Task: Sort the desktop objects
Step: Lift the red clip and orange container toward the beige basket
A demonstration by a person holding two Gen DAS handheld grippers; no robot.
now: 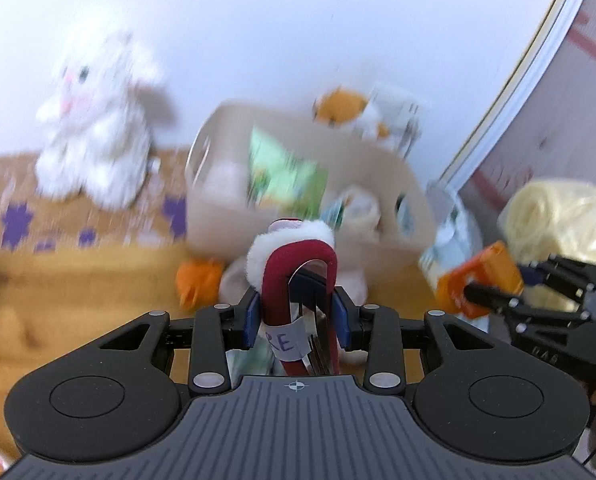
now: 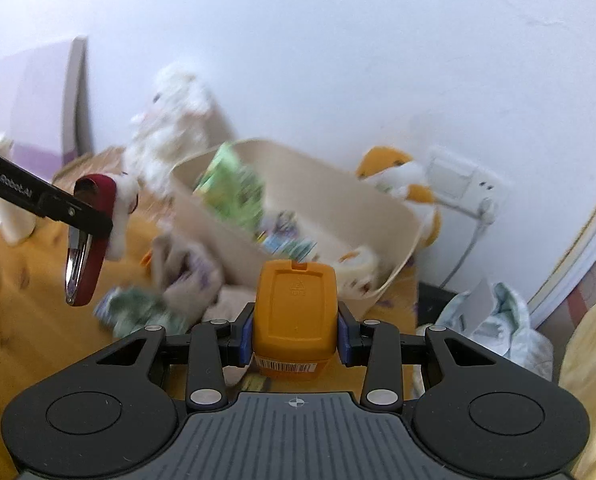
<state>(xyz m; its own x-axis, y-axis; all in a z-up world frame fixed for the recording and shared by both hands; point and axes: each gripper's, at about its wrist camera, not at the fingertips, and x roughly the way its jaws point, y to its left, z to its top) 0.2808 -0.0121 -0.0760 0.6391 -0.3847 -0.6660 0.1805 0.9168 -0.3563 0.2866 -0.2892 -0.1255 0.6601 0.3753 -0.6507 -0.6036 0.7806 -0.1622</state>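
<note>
Holding one item in each hand above the desk [image 2: 26,320], I face the beige bin [image 2: 382,196] that stands against the wall at the desk's far edge. My left hand-held gripper [image 1: 298,312] is clamped narrow on a dark red clip [image 1: 294,280] with white fluff; its long axis runs along the fingers, pointing toward the bin. A paper tag on it reads "RE". My right hand-held gripper [image 2: 294,332] is clamped on an orange box [image 2: 294,308], long axis likewise forward, with a barcode on its near end and a small embossed mark on its face that is too small to read. The bin lies ahead of and below both; the right hand looks nearer its open rim. Lettering on the left tool's arm reads "GenRobot.AI". The bin's contents are blurred.
</note>
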